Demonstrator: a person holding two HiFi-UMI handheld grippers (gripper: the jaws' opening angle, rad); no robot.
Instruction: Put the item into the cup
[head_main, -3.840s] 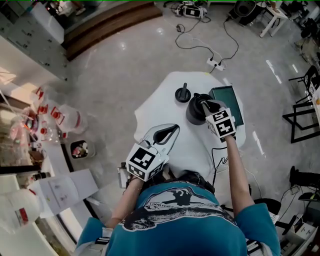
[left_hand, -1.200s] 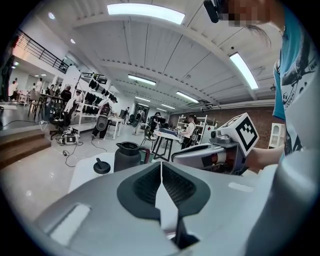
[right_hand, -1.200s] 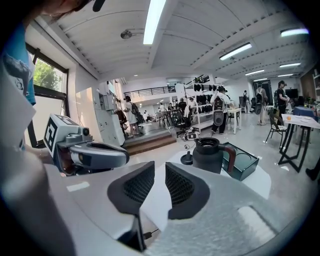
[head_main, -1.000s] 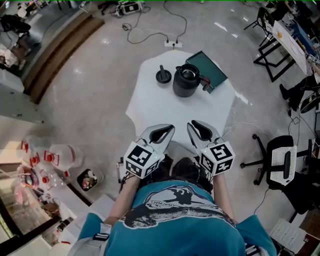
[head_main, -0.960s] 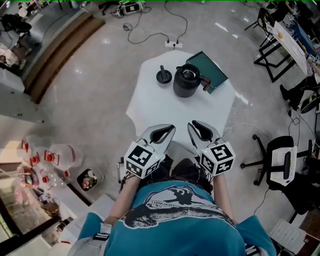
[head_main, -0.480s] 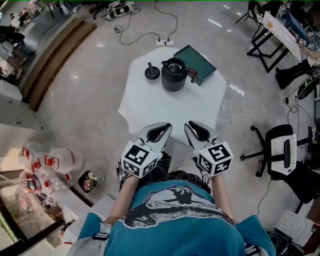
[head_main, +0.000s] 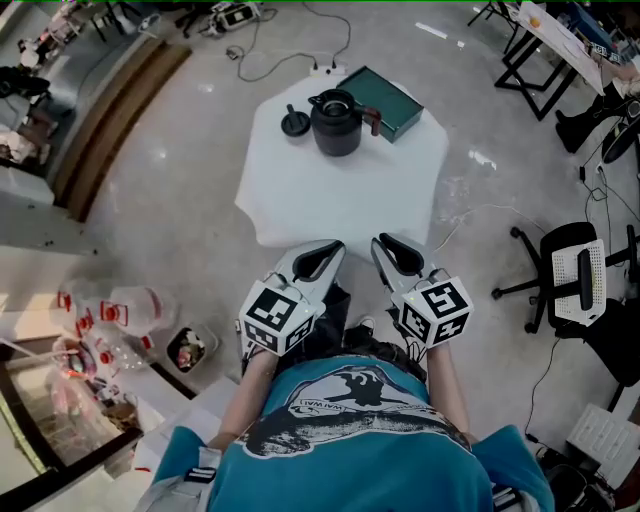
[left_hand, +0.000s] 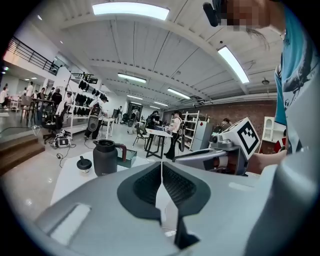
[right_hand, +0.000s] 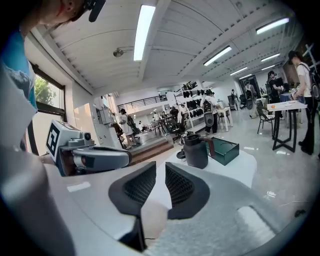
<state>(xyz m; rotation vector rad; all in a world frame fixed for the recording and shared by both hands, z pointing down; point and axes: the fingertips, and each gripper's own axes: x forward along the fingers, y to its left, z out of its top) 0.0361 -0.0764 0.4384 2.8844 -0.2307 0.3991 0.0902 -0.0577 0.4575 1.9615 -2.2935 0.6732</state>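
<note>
Two claws, both empty: my left claw (left_hand: 161, 169) is closed tight, my right claw (right_hand: 158, 176) barely parted; the jug (head_main: 335, 124) stands well ahead of them on the surface (head_main: 340, 200).

Bright ceiling strips (left_hand: 131, 9) (fisheye-warped, dark-cornered gripper views)

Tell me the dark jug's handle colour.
Dark red handle on black jug; right gripper view shows it best.

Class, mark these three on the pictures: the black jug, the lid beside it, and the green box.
Jug (head_main: 337, 135), head view, on the side of its body.
Lid (head_main: 294, 124), head view, on its round top.
Green box (head_main: 395, 98), head view, on its inner floor.
</note>
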